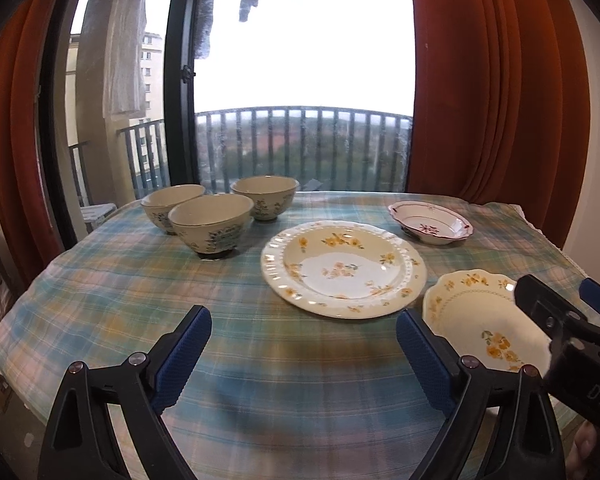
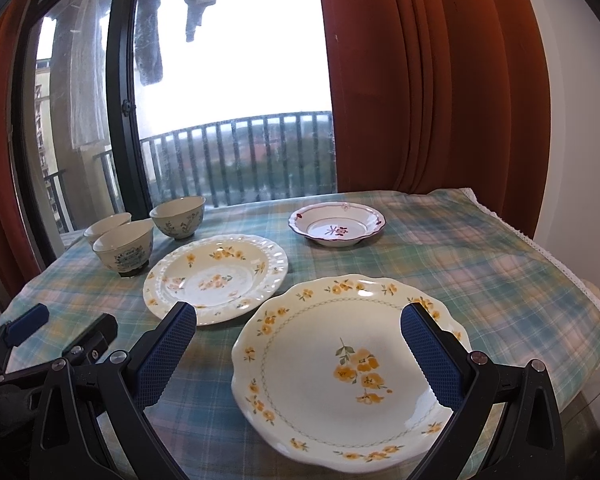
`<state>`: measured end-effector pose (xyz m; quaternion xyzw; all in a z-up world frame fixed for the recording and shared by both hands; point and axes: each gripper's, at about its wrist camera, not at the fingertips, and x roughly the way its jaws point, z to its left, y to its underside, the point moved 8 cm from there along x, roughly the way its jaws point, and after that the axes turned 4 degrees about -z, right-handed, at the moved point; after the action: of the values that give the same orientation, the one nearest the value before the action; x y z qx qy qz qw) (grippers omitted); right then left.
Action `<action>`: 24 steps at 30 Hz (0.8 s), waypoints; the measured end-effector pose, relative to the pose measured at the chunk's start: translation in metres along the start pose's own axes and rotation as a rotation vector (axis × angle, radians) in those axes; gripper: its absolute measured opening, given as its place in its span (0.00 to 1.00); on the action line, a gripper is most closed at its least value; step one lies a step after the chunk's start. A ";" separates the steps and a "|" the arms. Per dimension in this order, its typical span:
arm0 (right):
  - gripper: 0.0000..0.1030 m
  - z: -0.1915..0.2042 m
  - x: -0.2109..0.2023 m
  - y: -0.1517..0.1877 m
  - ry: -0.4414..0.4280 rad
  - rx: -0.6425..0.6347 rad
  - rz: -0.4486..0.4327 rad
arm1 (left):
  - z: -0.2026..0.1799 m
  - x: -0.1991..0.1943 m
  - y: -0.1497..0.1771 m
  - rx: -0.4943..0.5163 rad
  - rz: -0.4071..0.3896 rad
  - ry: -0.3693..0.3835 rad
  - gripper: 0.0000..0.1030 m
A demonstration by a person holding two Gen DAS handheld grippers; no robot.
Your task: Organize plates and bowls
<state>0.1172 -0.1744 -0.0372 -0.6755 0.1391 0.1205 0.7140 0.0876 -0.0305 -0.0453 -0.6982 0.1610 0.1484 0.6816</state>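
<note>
Table (image 2: 480, 248): round top, covered with soft plaid cloth in teal, pink and cream; white lace trim along right edge

Three glazed ceramic bowls, cream with blue floral print and dark feet, clustered at far left of table: front bowl (image 1: 211, 223), rear-left bowl (image 1: 168, 204), rear-right bowl (image 1: 265, 197); front and rear-left overlapping in view, contact not determinable

Large round cream plate with beaded, fluted rim and yellow flowers (image 1: 343, 267): flat on cloth at table centre, glossy

Small shallow white dish with scalloped maroon-lined rim (image 2: 337, 224): far right of centre, apart from other pieces

Cream plate with wavy rim, yellow blossoms and fine chain ring (image 2: 348, 368): nearest edge, just beside beaded plate, smooth glaze

Left gripper (image 1: 303, 346): black frame, blue knurled pads (image 1: 184, 350), released, jaws spread wide over bare cloth, nothing between

Right gripper (image 2: 299, 344): same build, released, jaws wide above wavy-rim plate, pads clear of it; whether right pad touches the rim not determinable
</note>
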 end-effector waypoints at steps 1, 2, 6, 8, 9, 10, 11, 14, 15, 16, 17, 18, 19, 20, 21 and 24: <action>1.00 -0.002 0.002 -0.001 0.000 -0.003 0.002 | -0.008 0.002 -0.002 0.010 0.001 0.003 0.91; 1.00 -0.004 0.005 -0.001 0.001 -0.005 0.005 | -0.013 0.003 -0.002 0.019 0.002 0.007 0.91; 1.00 -0.017 0.016 -0.003 0.003 -0.003 0.024 | -0.039 0.017 -0.002 0.032 0.030 0.030 0.91; 0.99 -0.025 0.023 -0.001 0.005 0.005 0.039 | -0.050 0.025 -0.001 0.036 0.047 0.041 0.89; 0.98 -0.030 0.027 0.000 0.009 0.007 0.047 | -0.057 0.029 0.000 0.041 0.057 0.048 0.89; 0.98 -0.035 0.030 0.001 0.014 0.008 0.056 | -0.063 0.033 0.001 0.045 0.067 0.055 0.89; 0.97 -0.040 0.034 0.002 0.020 0.008 0.065 | -0.069 0.037 0.002 0.050 0.079 0.062 0.89; 0.95 -0.055 0.044 0.006 0.043 0.008 0.090 | -0.086 0.049 0.007 0.061 0.109 0.082 0.89; 0.95 -0.060 0.047 0.007 0.048 0.010 0.097 | -0.091 0.054 0.009 0.064 0.123 0.090 0.89; 0.95 -0.065 0.051 0.009 0.054 0.013 0.103 | -0.095 0.058 0.011 0.068 0.132 0.095 0.88; 0.95 -0.070 0.054 0.011 0.061 0.016 0.112 | -0.100 0.062 0.013 0.071 0.140 0.098 0.87; 0.95 -0.075 0.057 0.014 0.069 0.021 0.121 | -0.105 0.066 0.015 0.076 0.149 0.102 0.86; 0.95 -0.081 0.061 0.017 0.077 0.025 0.133 | -0.109 0.069 0.018 0.079 0.160 0.106 0.85; 0.95 -0.085 0.064 0.020 0.082 0.028 0.146 | -0.113 0.073 0.021 0.083 0.172 0.113 0.84; 0.94 -0.089 0.067 0.023 0.085 0.031 0.157 | -0.118 0.078 0.024 0.087 0.187 0.120 0.83; 0.94 -0.098 0.075 0.031 0.089 0.038 0.190 | -0.127 0.086 0.032 0.094 0.233 0.135 0.79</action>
<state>0.1724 -0.2718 -0.0981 -0.6502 0.2363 0.1546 0.7053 0.1504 -0.1602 -0.1075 -0.6504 0.2931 0.1713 0.6795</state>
